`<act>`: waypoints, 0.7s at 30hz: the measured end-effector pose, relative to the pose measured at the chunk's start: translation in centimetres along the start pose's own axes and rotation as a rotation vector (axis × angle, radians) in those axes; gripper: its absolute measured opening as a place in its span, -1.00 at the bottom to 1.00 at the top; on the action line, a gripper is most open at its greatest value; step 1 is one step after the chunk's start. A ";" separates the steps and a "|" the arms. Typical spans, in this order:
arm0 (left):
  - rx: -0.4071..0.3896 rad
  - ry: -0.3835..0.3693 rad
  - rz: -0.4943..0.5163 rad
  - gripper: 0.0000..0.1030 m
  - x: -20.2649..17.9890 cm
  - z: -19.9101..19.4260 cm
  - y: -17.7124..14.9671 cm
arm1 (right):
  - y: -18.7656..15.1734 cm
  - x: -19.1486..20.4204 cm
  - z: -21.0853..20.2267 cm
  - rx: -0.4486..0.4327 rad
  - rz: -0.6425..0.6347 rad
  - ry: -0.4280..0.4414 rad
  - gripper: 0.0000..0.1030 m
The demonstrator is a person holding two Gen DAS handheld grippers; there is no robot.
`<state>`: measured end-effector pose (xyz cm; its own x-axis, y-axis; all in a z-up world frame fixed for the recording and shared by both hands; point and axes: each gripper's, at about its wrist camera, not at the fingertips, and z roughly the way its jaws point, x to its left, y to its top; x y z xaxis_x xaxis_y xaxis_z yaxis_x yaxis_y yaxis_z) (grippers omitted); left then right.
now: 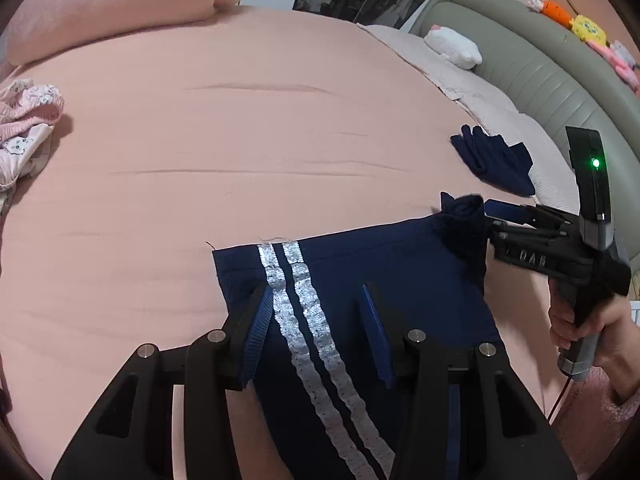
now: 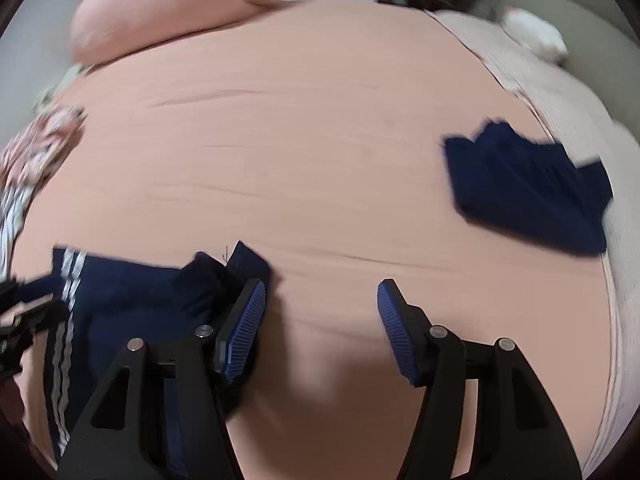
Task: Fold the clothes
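Observation:
A navy garment with two silver stripes lies on the pink bed sheet. My left gripper stands open right over it, its blue pads set either side of the stripes and not pinching the cloth. My right gripper, held by a hand, sits at the garment's bunched far right corner. In the right wrist view the right gripper is open with bare sheet between its pads. Its left finger rests against the bunched navy garment. The left gripper shows blurred at the left edge.
A folded navy piece lies to the right near a pale blanket. Pink patterned clothes are heaped at the left. Pink pillows lie at the back. A white plush rests by the grey padded headboard.

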<state>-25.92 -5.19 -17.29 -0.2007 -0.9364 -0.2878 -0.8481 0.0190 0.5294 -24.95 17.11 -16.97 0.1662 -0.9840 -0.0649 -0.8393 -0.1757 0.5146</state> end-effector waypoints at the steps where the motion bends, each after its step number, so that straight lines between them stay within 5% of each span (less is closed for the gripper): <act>1: 0.000 0.002 -0.006 -0.08 0.3 0.1 0.1 | 0.1 1.0 0.2 -0.007 -0.028 -0.007 0.17; 16: 0.032 0.057 0.016 -0.05 1.0 1.2 -0.6 | 0.9 6.0 -1.4 -0.029 -0.208 0.015 0.16; 21: 0.039 0.062 0.023 -0.03 1.0 1.4 -0.8 | 1.8 6.0 2.4 0.049 -0.236 -0.022 0.17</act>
<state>-26.08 -5.63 -19.12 -0.1902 -0.9556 -0.2250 -0.8622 0.0530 0.5037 -26.66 10.84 -18.47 0.3498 -0.9158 -0.1975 -0.8025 -0.4017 0.4411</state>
